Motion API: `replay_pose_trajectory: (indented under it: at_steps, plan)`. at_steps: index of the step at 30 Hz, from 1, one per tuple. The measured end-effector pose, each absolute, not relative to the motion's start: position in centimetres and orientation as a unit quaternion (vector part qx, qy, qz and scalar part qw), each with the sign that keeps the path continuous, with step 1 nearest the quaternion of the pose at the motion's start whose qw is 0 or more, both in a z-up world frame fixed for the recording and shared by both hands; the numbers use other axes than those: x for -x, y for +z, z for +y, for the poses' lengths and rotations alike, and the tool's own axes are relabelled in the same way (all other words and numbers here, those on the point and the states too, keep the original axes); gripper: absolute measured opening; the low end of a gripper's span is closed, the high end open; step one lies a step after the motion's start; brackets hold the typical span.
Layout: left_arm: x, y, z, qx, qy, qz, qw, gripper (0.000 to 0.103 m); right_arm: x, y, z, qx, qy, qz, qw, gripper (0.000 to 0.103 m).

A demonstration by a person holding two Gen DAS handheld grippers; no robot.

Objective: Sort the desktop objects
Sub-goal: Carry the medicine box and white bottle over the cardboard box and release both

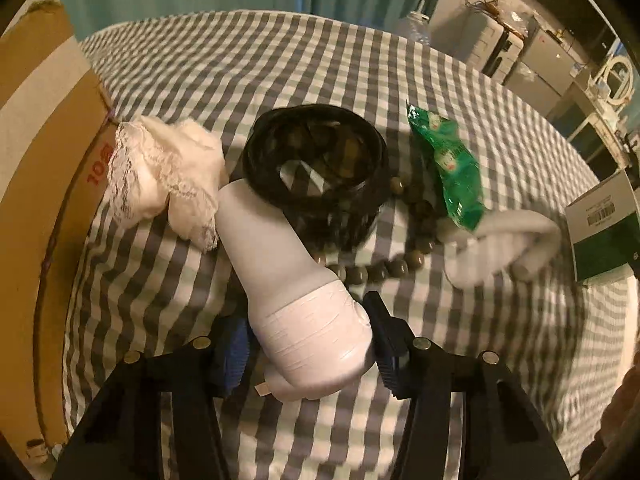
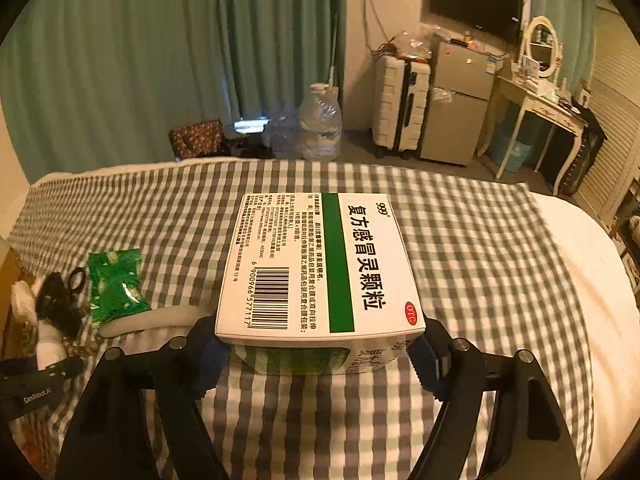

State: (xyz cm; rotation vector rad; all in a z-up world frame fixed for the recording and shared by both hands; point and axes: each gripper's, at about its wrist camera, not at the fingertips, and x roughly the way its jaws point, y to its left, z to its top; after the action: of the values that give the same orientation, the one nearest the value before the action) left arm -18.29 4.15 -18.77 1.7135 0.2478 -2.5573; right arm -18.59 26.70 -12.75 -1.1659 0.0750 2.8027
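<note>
Left gripper (image 1: 310,354) straddles white bottle's (image 1: 296,292) taped base on checked cloth (image 1: 240,80); pad contact probably made, unclear. Smooth, rigid, likely slippery. Right gripper (image 2: 318,354) clamps light, crushable medicine box (image 2: 320,268).

A white tube (image 1: 520,240) lies blurred, partly hidden under the green packet (image 1: 452,168); the cardboard box (image 1: 44,184) is cut off.

Bead string (image 1: 384,268) beside basket (image 1: 316,168), on cloth (image 1: 240,80)
</note>
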Motion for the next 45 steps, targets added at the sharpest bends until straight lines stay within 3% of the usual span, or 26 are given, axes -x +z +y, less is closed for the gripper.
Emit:
replay_pose_trajectory:
  at_steps: [8,18,28,36,45]
  plan:
    - [13.1,-13.7,2.4,-0.527,-0.846,0.087,0.0,0.054,12.8,-7.2,25.7,0.349,0.935,0.046,0.039,0.077]
    - [9.1,-2.5,0.6,-0.429,-0.898,0.095,-0.013,0.054,6.7,1.0,17.4,0.308,0.95,0.024,-0.05,0.077]
    - [6.1,6.8,-4.1,-0.332,-0.942,0.039,-0.01,0.054,3.8,4.3,9.4,0.3,0.944,0.036,-0.136,0.077]
    - [5.3,8.8,-10.8,-0.301,-0.953,0.016,0.035,0.054,4.7,5.7,1.9,0.294,0.937,0.015,-0.187,0.077]
    - [7.5,5.1,-18.9,-0.336,-0.937,0.044,0.083,0.054,8.8,2.7,-6.1,0.339,0.912,0.009,-0.23,0.077]
